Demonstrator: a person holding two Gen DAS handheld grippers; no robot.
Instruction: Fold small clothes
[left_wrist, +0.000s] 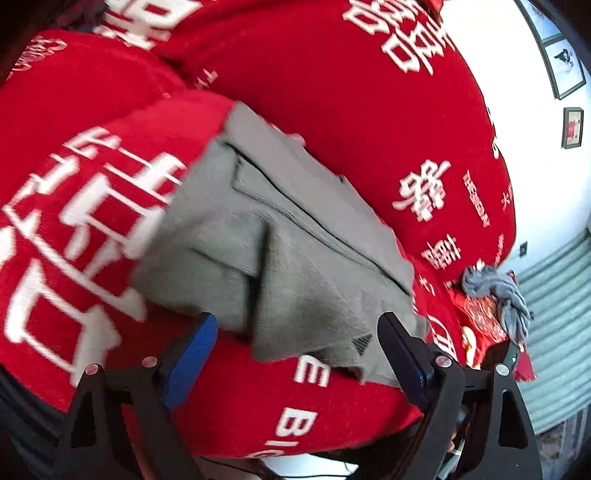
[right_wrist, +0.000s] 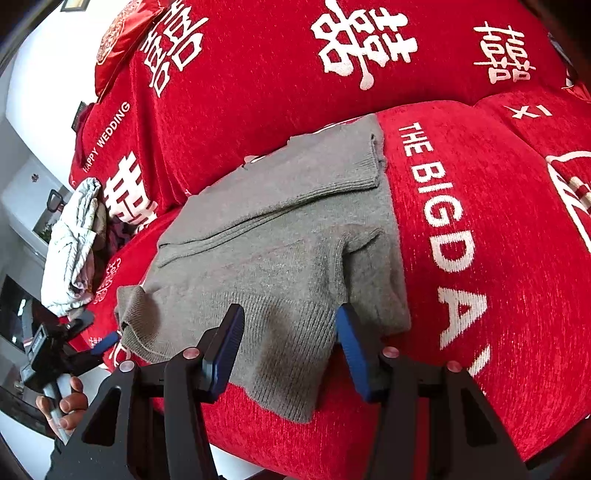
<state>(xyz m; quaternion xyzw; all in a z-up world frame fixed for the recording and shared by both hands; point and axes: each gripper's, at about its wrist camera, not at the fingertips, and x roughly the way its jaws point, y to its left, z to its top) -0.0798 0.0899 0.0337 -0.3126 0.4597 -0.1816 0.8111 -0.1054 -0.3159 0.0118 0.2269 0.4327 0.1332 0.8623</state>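
A grey knit sweater lies partly folded on the red sofa cover, with a sleeve laid across its body. My left gripper stands wide open at the sweater's near edge; the cloth lies loose between its blue pads, and neither presses on it. In the right wrist view the left gripper shows at the sweater's left corner, held by a hand. My right gripper is open over the sweater's ribbed hem, one finger on each side of the flat cloth.
The sofa cover is red with white lettering. A heap of pale clothes sits at the sofa's left end, which is also the blue-grey bundle. Framed pictures hang on the white wall.
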